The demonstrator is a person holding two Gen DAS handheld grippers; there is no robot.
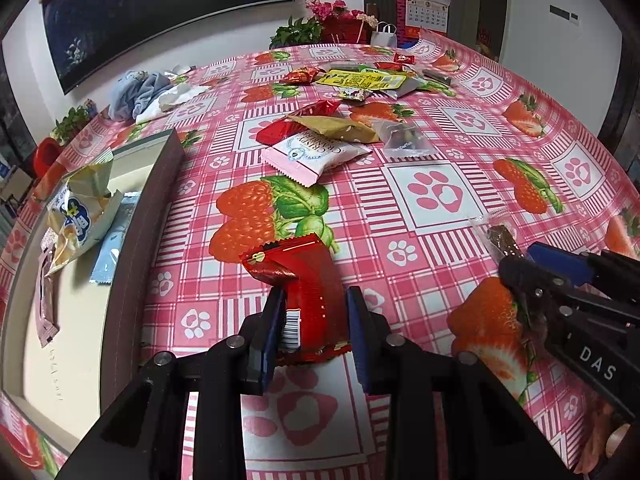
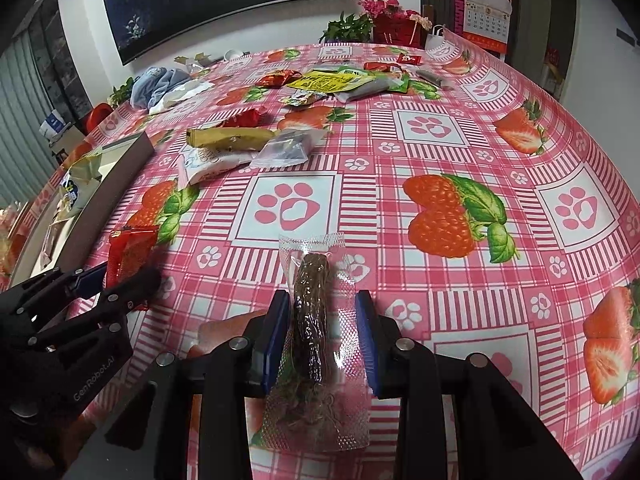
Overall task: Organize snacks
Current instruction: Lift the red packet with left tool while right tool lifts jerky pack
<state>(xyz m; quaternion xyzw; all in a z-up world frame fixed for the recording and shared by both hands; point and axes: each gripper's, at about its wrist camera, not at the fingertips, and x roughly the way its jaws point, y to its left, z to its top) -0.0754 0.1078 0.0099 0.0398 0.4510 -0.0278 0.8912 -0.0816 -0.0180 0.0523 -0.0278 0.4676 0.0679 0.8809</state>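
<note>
Right gripper reads "DAS"; left gripper "GenRobot.AI"

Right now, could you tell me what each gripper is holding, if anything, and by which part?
The left gripper clamps the red snack packet across its near end. The right gripper holds the clear vacuum pouch with a dark snack, gripped across its middle.

Pretty even indoor light, soft shadows, slight glare ahead of the claw; heavy fisheye bending, dark vignetted corners.
</note>
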